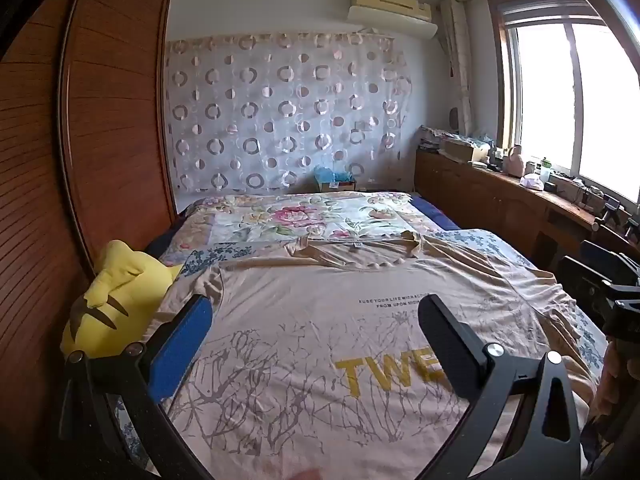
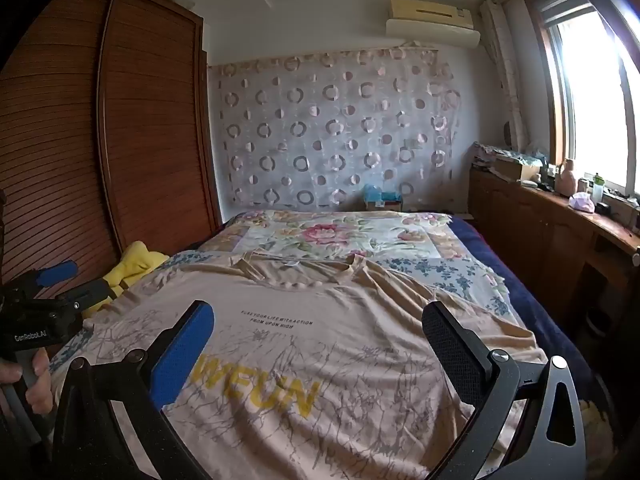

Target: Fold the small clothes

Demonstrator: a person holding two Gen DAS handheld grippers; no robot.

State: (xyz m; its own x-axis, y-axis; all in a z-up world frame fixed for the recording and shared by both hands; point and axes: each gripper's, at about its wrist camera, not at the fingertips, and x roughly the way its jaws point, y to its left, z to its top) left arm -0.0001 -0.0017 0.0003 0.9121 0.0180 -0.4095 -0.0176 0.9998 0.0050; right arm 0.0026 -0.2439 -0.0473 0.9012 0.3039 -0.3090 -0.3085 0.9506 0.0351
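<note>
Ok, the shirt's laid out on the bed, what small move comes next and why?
Probably lower the left gripper toward the beige T-shirt sleeve beside the yellow plush toy. Both grippers, the right gripper too, hover open, holding nothing, and the shirt lies unfolded.

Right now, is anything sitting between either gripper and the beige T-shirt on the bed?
Nothing visible. Both the left gripper and right gripper hang open just above the T-shirt, which lies spread flat. The yellow plush toy sits off its left edge, clear of both.
</note>
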